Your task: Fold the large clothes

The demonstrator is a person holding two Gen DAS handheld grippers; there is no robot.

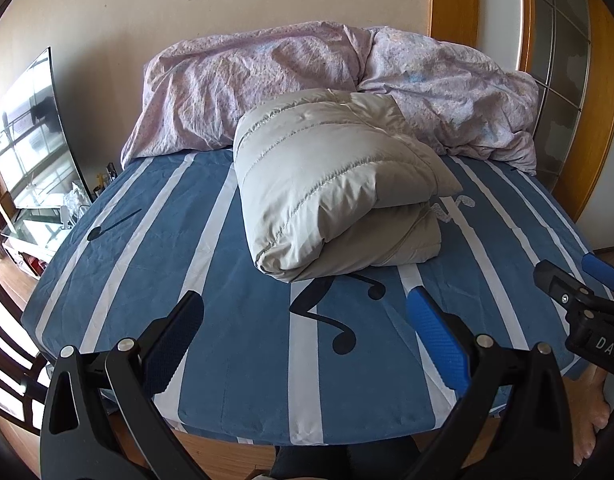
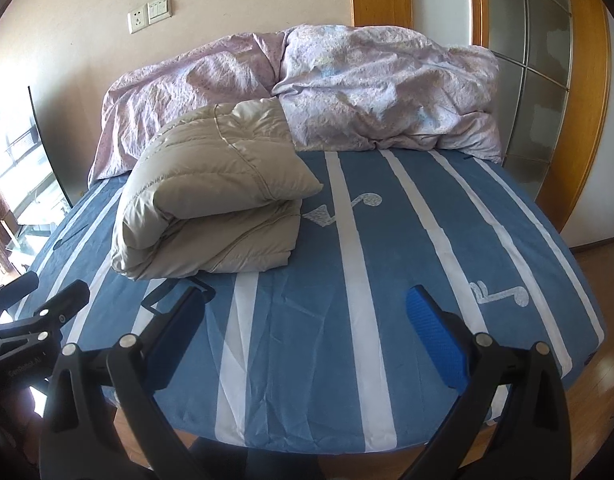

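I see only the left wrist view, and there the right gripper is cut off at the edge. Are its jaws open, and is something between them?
Observer: In the right wrist view the right gripper has its jaws wide open and holds nothing. Only the striped bed sheet shows in the gap.
Operator: Where is the jacket, seen from that gripper?
Observer: The folded beige jacket lies ahead and to the left, apart from the jaws.
Operator: Is there anything on the sheet further right?
Observer: Only a white music note print near the right edge of the bed, which your view does not show.
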